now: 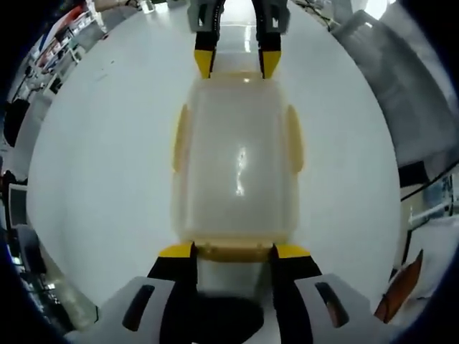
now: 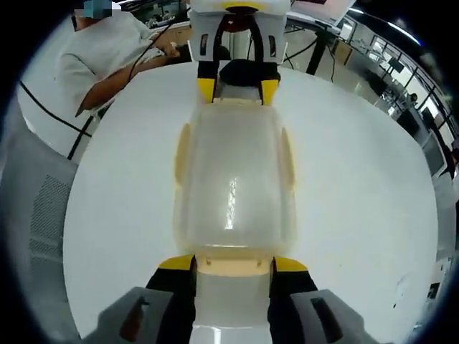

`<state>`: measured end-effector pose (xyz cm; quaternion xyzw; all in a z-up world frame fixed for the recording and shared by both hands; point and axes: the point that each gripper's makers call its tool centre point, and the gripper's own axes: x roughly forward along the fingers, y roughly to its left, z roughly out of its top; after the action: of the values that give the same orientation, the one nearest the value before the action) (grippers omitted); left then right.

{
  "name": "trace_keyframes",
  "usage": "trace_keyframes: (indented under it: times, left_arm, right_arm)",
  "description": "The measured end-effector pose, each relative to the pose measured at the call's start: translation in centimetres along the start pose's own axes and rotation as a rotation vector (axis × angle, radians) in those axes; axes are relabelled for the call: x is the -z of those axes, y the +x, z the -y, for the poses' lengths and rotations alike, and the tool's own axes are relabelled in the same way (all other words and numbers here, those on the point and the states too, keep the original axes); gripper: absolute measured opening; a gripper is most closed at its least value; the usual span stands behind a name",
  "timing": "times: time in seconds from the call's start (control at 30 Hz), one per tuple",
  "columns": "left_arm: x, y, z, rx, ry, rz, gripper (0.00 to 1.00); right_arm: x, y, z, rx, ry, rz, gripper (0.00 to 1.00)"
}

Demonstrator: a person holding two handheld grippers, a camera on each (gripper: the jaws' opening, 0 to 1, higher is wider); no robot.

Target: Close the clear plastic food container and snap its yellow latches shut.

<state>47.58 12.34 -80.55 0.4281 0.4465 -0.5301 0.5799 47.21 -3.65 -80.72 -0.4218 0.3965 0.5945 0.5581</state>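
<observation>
The clear rectangular plastic food container with its lid on lies on the round white table, lengthwise between the two claws. In the left gripper view, the left gripper stands at the near short end of the container, its yellow-tipped black jaws spread apart on either side of the pale yellow end latch, with the tips just at the container's corners; the jaws grasp nothing. At the far short end, directly ahead of this claw, the right gripper faces back, its jaws likewise spread, tips at the container's far edge.

In the right gripper view the same container runs ahead from the right gripper, whose parted jaws flank the near yellow latch. The left gripper meets the far end. Two pale yellow side latches sit on the long sides, to either side of the claws' line. A person in a light shirt is beyond the table, ahead and to the left of the right claw.
</observation>
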Motion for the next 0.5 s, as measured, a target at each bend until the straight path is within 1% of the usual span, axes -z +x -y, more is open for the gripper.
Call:
trace_keyframes:
  times: [0.13,0.27,0.5]
  left_arm:
    - [0.0,0.05,-0.01,-0.012,-0.035,-0.06,0.38]
    - [0.02,0.09,0.03,-0.013,-0.026,-0.089,0.37]
    - [0.3,-0.13,0.01,-0.016,-0.044,-0.05,0.35]
  right_arm:
    - [0.08,-0.06,0.13,-0.006,0.006,0.001,0.35]
    - [0.06,-0.05,0.06,-0.004,0.001,0.0,0.34]
    - [0.06,-0.06,0.07,-0.002,0.002,0.008,0.33]
